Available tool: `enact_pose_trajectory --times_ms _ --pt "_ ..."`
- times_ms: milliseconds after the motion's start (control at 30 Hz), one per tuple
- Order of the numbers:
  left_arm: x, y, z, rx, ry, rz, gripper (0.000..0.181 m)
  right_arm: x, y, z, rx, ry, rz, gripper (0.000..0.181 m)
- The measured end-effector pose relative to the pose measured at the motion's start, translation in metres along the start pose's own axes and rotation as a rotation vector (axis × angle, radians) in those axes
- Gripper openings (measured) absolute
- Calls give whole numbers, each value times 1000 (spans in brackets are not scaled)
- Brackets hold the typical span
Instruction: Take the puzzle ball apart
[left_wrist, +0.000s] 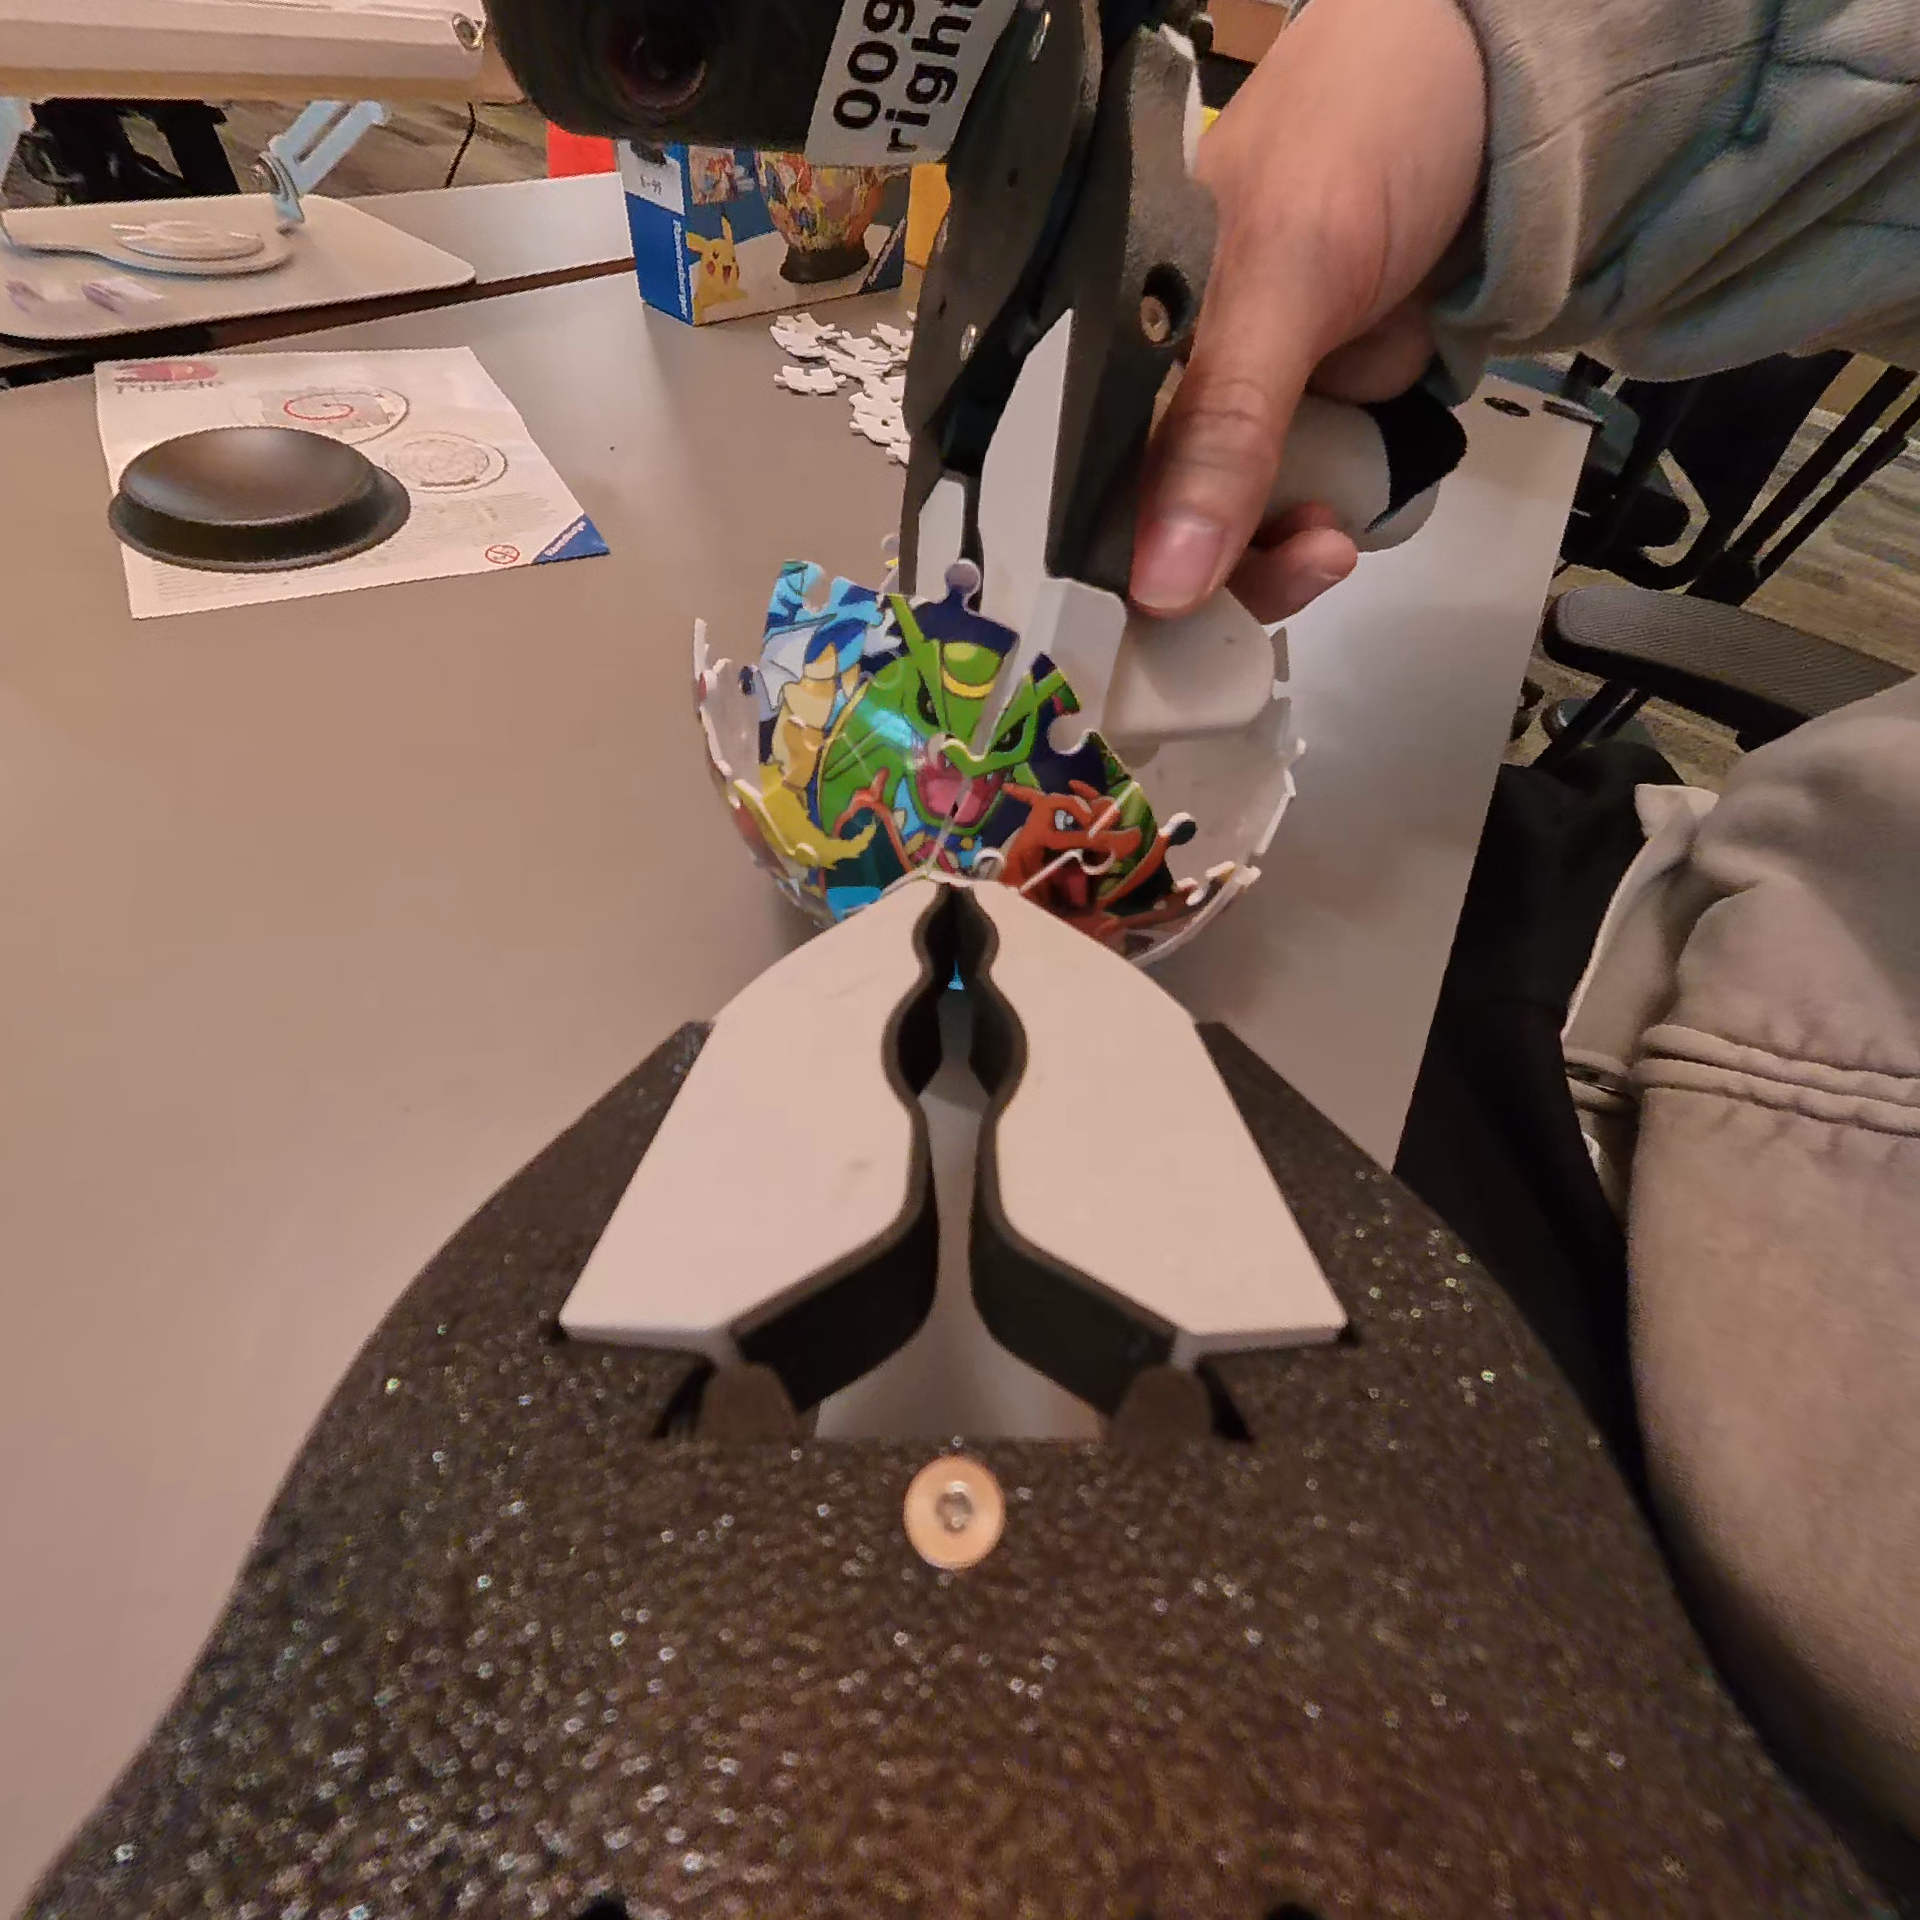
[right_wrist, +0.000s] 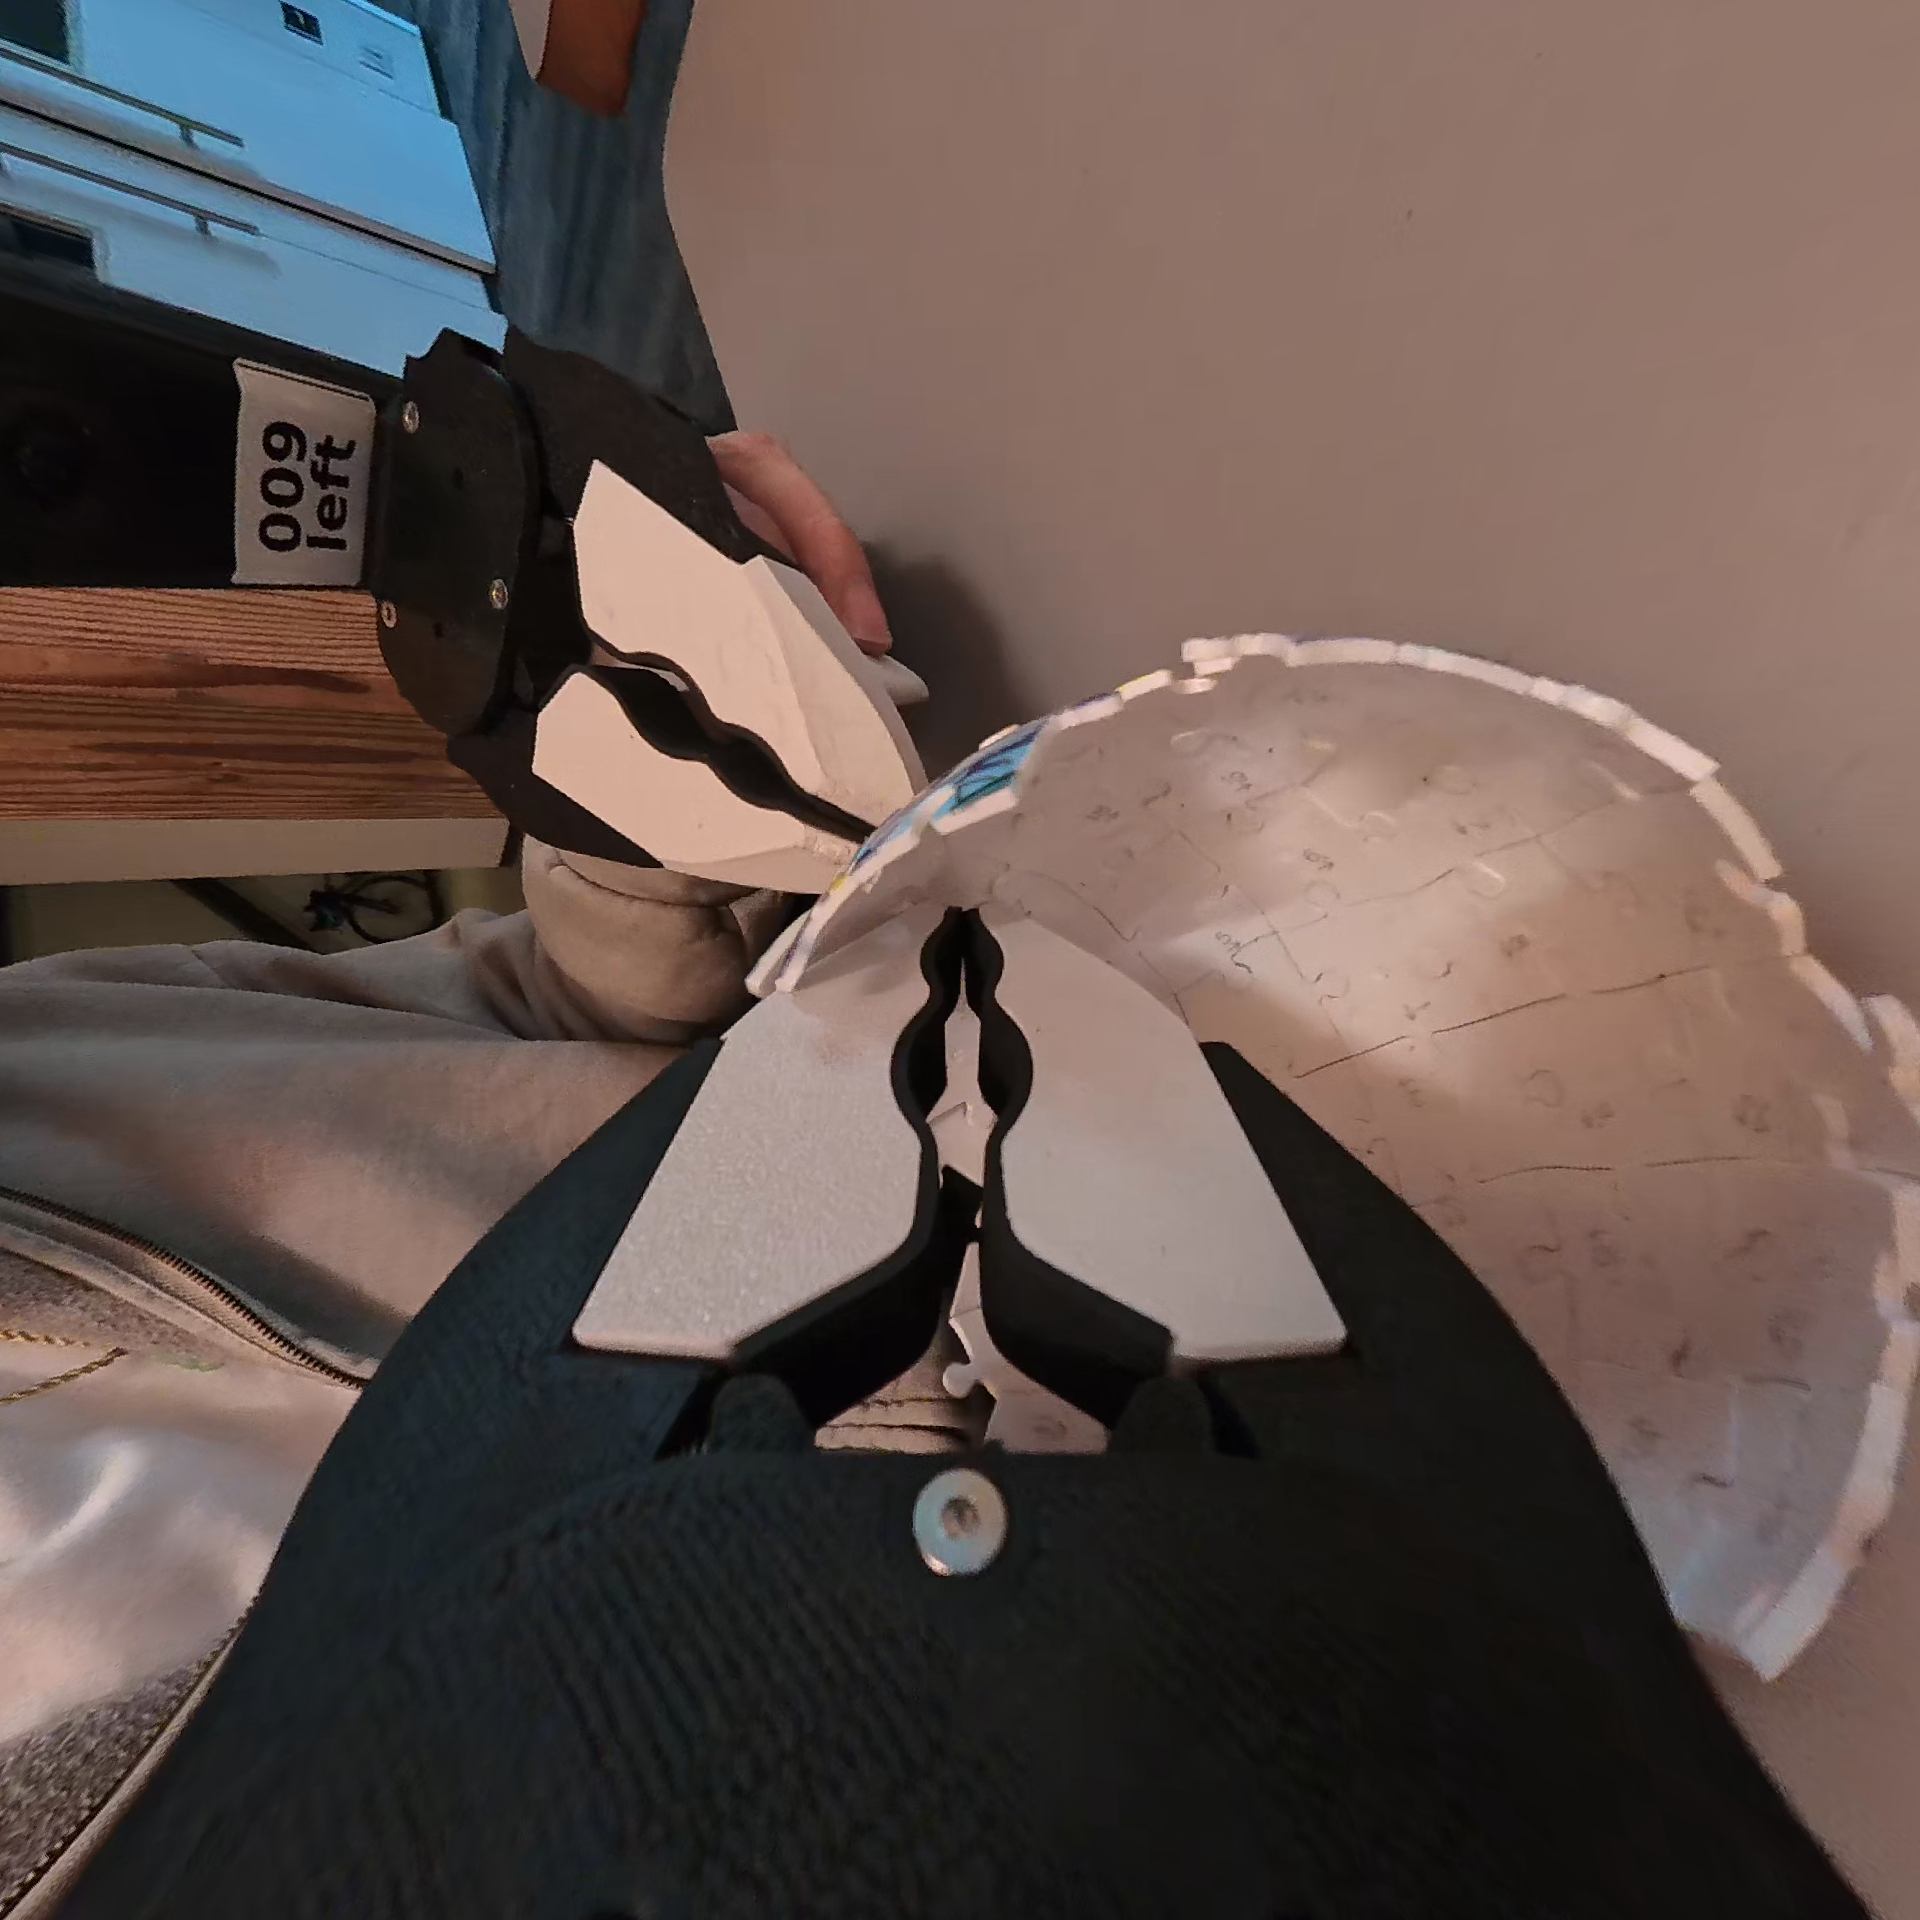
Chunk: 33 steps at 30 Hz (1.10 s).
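The puzzle ball (left_wrist: 935, 758) is an open half shell, colourful cartoon print outside, white inside, held just above the grey table. In the right wrist view its white inner side (right_wrist: 1455, 987) fills the right. My left gripper (left_wrist: 948, 883) is shut on the shell's near lower rim; it also shows in the right wrist view (right_wrist: 862, 831), pinching that edge. My right gripper (left_wrist: 1039, 707) comes down from above and is shut on the shell's upper rim, one finger outside and one inside. In its own view (right_wrist: 961, 914) the tips pinch the rim pieces.
A black round stand (left_wrist: 255, 494) sits on a printed sheet (left_wrist: 343, 468) at the left. The puzzle box (left_wrist: 769, 229) and several loose white pieces (left_wrist: 852, 364) lie behind the ball. The table's edge (left_wrist: 1475, 831) runs close on the right, beside a person's lap and a chair (left_wrist: 1714, 665).
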<state>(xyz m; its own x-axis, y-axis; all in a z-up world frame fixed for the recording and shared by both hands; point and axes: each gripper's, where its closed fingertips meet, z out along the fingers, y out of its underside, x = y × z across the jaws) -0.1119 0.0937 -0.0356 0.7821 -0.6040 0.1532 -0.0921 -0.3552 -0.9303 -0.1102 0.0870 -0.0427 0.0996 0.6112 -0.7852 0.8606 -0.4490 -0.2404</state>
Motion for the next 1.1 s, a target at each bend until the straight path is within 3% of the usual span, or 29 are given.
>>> enact_pose_trajectory --times_ms 1100 --pt "1 -4 1 23 -7 9 0 -3 -3 -4 18 -48 28 0"
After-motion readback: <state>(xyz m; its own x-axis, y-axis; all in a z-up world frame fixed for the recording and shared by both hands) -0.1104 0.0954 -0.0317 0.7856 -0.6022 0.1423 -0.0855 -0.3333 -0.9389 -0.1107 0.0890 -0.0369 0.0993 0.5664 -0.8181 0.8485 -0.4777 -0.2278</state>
